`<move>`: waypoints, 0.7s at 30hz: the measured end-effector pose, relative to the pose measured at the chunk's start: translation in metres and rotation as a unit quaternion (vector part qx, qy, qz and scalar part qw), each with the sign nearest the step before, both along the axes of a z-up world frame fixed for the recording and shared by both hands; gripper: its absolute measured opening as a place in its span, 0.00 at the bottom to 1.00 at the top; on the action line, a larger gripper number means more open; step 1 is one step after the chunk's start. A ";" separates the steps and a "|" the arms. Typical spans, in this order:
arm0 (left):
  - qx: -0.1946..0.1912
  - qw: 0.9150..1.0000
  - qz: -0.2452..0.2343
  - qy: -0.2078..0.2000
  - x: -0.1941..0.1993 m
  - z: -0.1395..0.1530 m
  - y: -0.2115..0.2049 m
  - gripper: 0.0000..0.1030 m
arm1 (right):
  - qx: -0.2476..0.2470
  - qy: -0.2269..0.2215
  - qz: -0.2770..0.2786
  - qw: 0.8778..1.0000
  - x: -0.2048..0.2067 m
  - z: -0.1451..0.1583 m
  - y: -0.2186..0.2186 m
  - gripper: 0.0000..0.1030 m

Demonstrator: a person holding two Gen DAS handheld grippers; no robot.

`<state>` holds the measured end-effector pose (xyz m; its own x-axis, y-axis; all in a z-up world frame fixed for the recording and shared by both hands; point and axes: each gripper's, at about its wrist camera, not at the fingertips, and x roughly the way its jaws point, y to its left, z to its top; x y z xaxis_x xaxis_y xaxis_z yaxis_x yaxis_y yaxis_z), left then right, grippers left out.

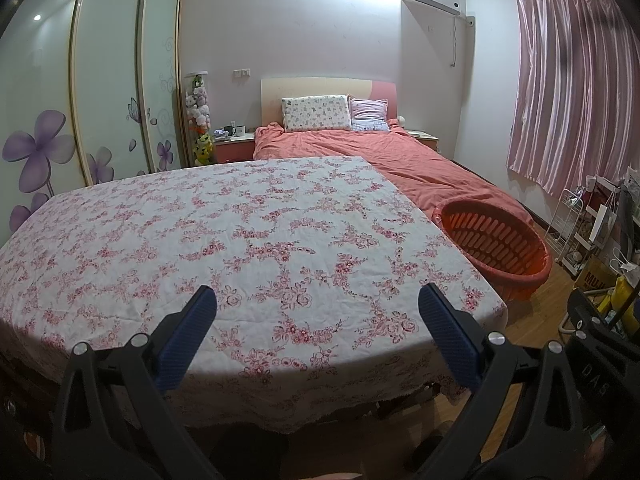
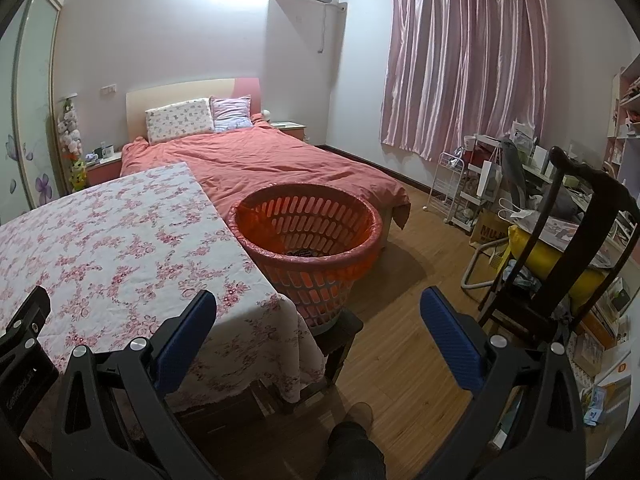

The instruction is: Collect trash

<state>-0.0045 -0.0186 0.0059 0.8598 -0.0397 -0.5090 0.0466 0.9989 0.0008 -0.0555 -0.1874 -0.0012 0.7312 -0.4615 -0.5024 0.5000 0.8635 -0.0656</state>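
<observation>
Left view: the blue-padded left claw (image 1: 318,300) hangs released over the floral-clothed surface (image 1: 240,232), no trash visible there. Right view: the right claw (image 2: 318,304) gapes empty; the orange slotted plastic basket (image 2: 308,236), lined, holds something dark; probably light scraps, best pinched by an edge

Table (image 1: 248,240) under a pink-flowered cloth (image 1: 280,216); beside it, orange basket (image 2: 308,236) on a dark stool (image 2: 340,336).

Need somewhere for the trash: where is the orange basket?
The orange basket sits on a dark stool, right of the floral-clothed table, at the bed's foot.
</observation>
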 end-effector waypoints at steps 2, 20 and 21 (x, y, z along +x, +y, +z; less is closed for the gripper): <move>0.000 1.000 0.000 0.000 0.000 0.000 0.000 0.96 | 0.000 0.000 0.000 1.000 0.000 0.000 0.000 0.98; 0.000 1.000 0.001 0.001 0.000 0.000 0.001 0.96 | 0.001 0.000 0.000 1.000 0.000 0.000 -0.001 0.98; 0.000 1.000 0.000 0.001 0.000 0.000 0.001 0.96 | 0.001 0.000 0.000 1.000 0.000 0.000 0.000 0.98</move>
